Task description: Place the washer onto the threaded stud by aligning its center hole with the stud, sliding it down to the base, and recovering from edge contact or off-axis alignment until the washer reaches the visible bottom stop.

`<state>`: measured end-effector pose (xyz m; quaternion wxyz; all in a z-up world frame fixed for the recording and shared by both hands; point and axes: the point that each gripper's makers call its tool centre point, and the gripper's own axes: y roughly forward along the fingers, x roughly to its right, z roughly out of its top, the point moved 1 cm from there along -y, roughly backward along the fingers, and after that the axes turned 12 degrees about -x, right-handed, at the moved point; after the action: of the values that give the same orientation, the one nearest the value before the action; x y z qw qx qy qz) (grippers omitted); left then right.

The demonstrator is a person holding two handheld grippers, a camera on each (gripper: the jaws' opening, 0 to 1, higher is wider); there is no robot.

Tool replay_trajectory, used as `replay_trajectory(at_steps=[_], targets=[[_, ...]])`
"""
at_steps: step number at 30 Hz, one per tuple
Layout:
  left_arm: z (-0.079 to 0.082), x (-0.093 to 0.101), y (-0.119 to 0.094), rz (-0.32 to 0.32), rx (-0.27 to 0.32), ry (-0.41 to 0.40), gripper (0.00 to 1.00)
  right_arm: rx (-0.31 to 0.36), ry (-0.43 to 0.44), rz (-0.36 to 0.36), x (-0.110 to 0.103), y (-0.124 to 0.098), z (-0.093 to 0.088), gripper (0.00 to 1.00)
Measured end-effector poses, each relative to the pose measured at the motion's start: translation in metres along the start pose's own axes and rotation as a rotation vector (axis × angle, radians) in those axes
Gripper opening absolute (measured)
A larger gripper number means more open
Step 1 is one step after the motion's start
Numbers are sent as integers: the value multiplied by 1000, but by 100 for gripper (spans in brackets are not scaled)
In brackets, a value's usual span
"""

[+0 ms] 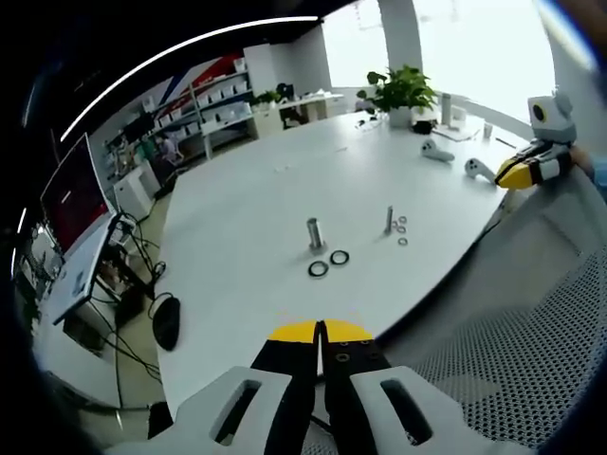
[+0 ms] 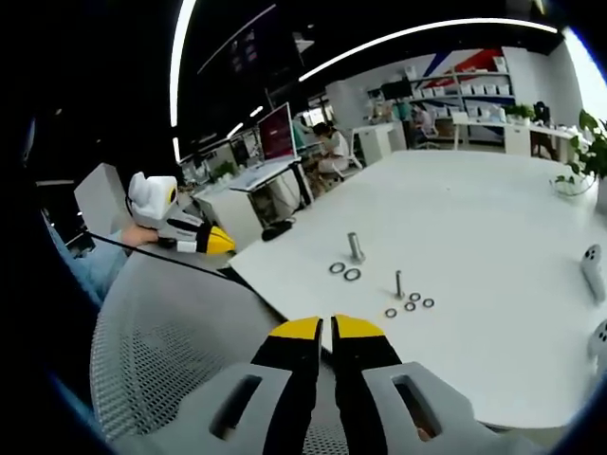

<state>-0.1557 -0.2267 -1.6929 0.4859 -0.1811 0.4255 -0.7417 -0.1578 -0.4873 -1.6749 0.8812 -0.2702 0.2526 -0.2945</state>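
Note:
On the white table [image 1: 256, 190] stand a thick metal stud [image 1: 314, 233] and a thin threaded stud [image 1: 389, 220]. Two dark washers [image 1: 328, 263] lie in front of the thick stud and three small washers [image 1: 402, 228] beside the thin one. My left gripper [image 1: 321, 329] is shut and empty, well back from the table edge. In the right gripper view the thick stud [image 2: 356, 246], thin stud [image 2: 399, 283], dark washers [image 2: 344, 271] and small washers [image 2: 410, 305] lie ahead. My right gripper [image 2: 328, 326] is shut and empty, over a mesh chair back.
A grey mesh chair back [image 2: 180, 351] sits between me and the table. A potted plant [image 1: 403, 90] and white controllers [image 1: 438, 151] rest at the table's far side. A monitor [image 1: 71, 194] and shelves stand beyond. A person's sleeve [image 2: 90, 270] holds the left gripper [image 2: 180, 227].

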Motion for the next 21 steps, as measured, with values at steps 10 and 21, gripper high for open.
replay_trajectory(at_steps=[10, 21], targets=[[-5, 15, 2, -76, -54, 101, 2, -6, -1, -5, 1, 0, 0, 7], [-5, 24, 20, -255, -228, 418, 7, 16, -13, 1, 0, 0, 3, 11]])
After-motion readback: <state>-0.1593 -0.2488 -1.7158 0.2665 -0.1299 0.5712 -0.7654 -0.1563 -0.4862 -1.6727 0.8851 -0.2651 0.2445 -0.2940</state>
